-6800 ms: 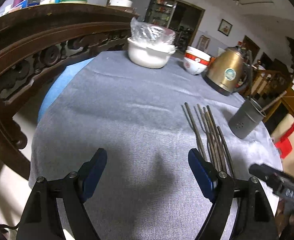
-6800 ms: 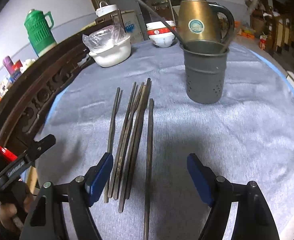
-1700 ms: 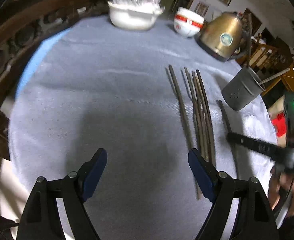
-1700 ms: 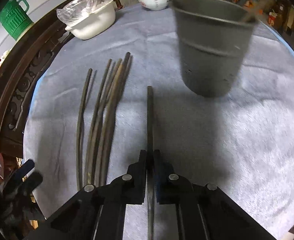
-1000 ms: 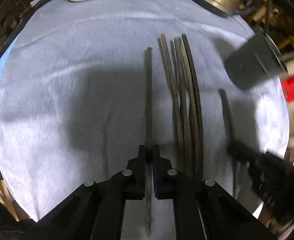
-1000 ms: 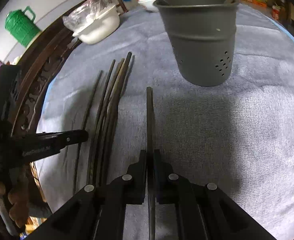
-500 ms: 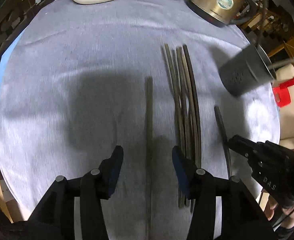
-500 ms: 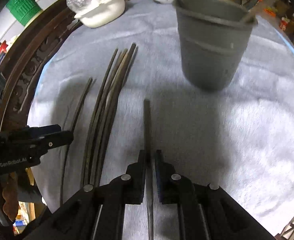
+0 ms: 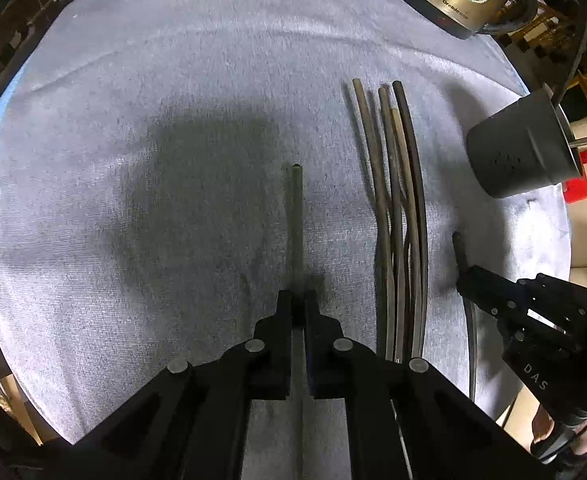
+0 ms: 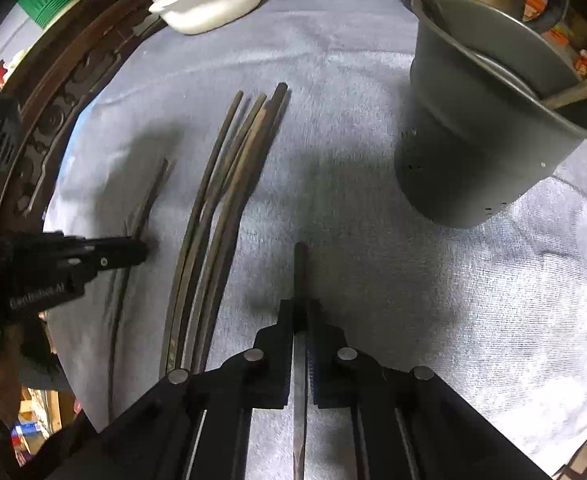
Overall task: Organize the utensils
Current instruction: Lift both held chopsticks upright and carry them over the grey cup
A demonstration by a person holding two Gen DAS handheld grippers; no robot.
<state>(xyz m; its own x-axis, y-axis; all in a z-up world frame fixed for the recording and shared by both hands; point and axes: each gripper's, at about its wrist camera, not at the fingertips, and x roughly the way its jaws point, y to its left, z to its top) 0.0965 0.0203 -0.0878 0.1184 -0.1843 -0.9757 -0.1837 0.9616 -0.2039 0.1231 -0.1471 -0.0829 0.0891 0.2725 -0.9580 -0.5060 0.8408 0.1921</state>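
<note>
**A:** Start at the left of the grey perforated metal holder cup (image 10: 489, 120). What have you got?

**B:** Farthest left of the cup, my left gripper (image 9: 298, 312) is clamped shut on one thin dark wooden chopstick (image 9: 295, 220). Its long axis runs straight along my fingers, free tip pointing away from me over the pale grey cloth-covered round table (image 9: 173, 80).

**A:** And between that and the cup?

**B:** A loose bundle of dark chopsticks (image 10: 229, 200) lies flat on the cloth, long axes roughly parallel to the one I hold, far ends fanning a little toward the white lidded bowl (image 10: 217, 0) beyond. Nobody has touched those yet, I'd say.

**A:** Nearest the cup?

**B:** My right gripper (image 10: 302, 320) is closed on a second dark chopstick (image 10: 300, 272), pinched near one end. It points ahead, its tip just short of the cup's base and a little left of it.

**A:** So how far along?

**B:** Early, by my reckoning. The cup holds a couple of sticks already (they lean out over its rim), two more are in my grippers, and the bundle remains. Both held sticks need tipping upright before they go in.
</note>
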